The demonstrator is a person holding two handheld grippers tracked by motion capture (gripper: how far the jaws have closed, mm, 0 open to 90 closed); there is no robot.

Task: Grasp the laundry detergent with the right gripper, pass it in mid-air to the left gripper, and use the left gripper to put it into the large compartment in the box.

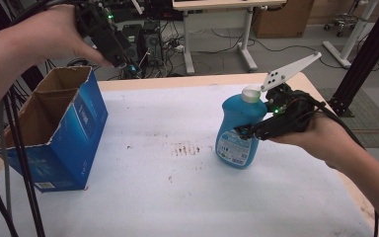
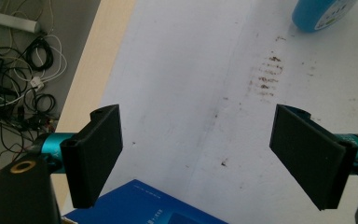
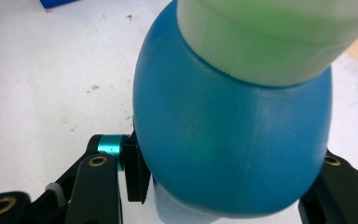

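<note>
At the right of centre in the high view we see our right claw (image 1: 249, 130) clenched around the middle of the blue bottle (image 1: 238, 129), which stands upright on the white surface (image 1: 177, 197) with its pale cap (image 1: 251, 93) on top. The bottle carries a white label (image 1: 232, 147) low on its front; its print is too small for us to read. In the right gripper view the bottle's blue shoulder (image 3: 228, 135) and ribbed cap (image 3: 270, 42) crowd the frame, with the black jaws pressed against its sides.

Our left claw (image 1: 128, 64) hangs released at the upper left of the high view, above the far corner of the open blue cardboard box (image 1: 74, 133), holding nothing. The box shows pale lettering on its side that we cannot make out. In the left gripper view the jaws stand wide apart over the stained surface (image 2: 177, 70), the box's blue edge (image 2: 144, 205) at the bottom.
</note>
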